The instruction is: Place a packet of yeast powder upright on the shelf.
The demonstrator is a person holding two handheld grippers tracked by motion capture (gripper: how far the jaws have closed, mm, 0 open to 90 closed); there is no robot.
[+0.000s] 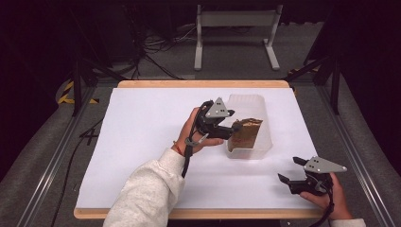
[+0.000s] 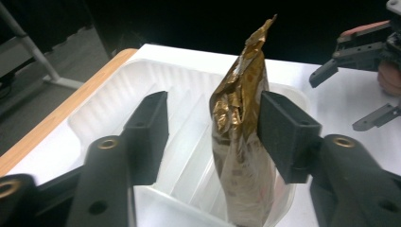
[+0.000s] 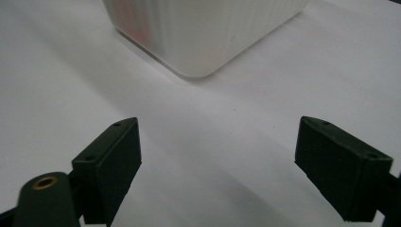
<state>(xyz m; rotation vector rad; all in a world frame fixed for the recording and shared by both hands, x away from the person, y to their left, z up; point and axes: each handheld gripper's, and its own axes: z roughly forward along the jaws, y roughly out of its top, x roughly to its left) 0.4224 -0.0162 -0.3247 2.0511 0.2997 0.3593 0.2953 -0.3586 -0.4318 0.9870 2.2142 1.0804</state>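
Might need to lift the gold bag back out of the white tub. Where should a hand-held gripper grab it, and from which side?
Grip the gold bag on its flat upper part, just below the crumpled top, coming from above the white tub. It stands upright on edge in the tub, thin across, so jaws close best on its two broad faces. The left hand-held gripper is open around it at about that height.

The pouch (image 1: 247,132) stands in the tub (image 1: 246,101) on the table (image 1: 142,123).

left gripper (image 1: 235,126): jaws parted, forearm reaching forward | right gripper (image 1: 290,171): jaws wide apart, hand low
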